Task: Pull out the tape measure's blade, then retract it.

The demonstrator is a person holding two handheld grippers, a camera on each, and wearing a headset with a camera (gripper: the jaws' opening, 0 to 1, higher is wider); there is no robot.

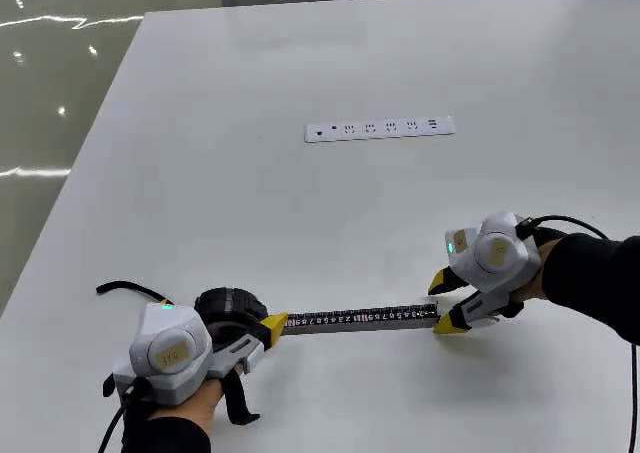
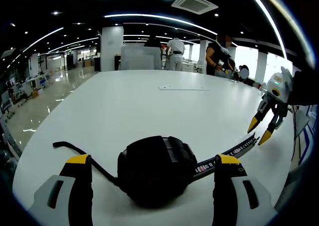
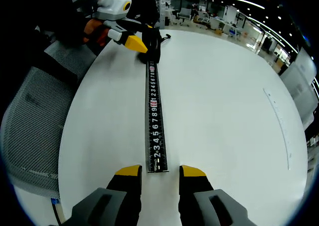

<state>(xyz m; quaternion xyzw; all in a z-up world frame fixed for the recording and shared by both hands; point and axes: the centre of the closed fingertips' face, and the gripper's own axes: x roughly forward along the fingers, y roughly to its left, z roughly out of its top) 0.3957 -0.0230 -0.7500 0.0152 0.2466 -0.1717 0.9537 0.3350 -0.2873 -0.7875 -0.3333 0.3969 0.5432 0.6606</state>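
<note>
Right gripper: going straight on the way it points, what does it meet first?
The blade: its end sits between the open jaws of the right gripper. Further on, that line follows the blade to the tape measure case.

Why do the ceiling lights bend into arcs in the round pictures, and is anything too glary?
Left gripper view: the fisheye lens bends the ceiling light strips into arcs. Right gripper view: same bending, yet the blade numbers read sharp. Head view: straight lines, faint shadows on the table, glare on the floor.
</note>
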